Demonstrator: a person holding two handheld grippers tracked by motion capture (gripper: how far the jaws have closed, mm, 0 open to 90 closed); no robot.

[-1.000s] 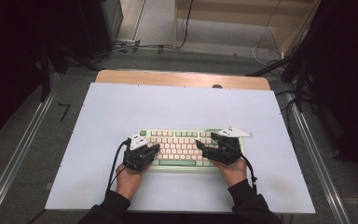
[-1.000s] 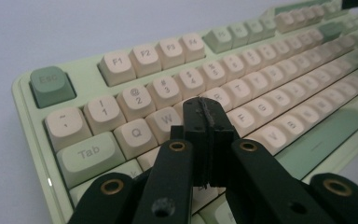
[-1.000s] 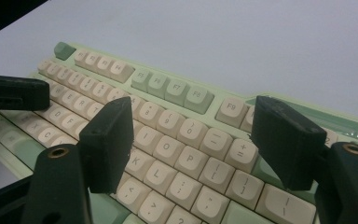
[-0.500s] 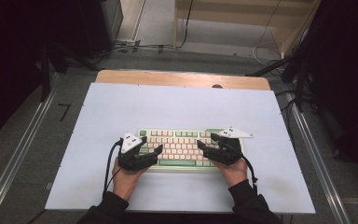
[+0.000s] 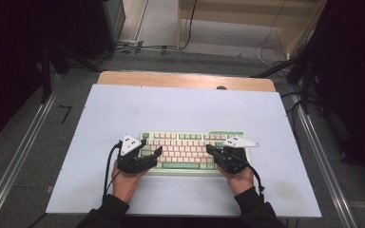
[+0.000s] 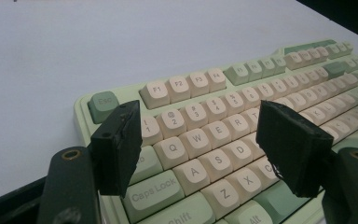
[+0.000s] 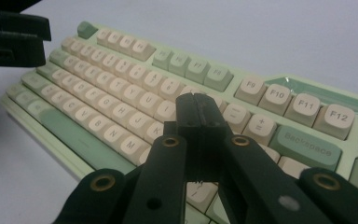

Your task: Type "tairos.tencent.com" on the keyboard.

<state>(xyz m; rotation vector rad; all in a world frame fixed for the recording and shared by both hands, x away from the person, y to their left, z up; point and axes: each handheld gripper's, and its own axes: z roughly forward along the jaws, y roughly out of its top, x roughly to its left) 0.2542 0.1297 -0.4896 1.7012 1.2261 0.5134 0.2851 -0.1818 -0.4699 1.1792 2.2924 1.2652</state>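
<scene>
Left gripper (image 5: pixel 158 151) jaws parted; right gripper (image 5: pixel 208 148) jaws just closed together.

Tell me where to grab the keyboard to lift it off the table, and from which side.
Grip the keyboard by its short ends, one gripper from each side. It lies flat and long on the white table, with a thin green rim that jaws could pinch at either end. The left gripper, jaws open, sits near the left end; the right gripper, just closed on nothing, would have to reopen.

The right tongs (image 7: pixel 198 140) cover the keys beneath them on the keyboard (image 7: pixel 121 107), whose right end runs off-frame.
</scene>
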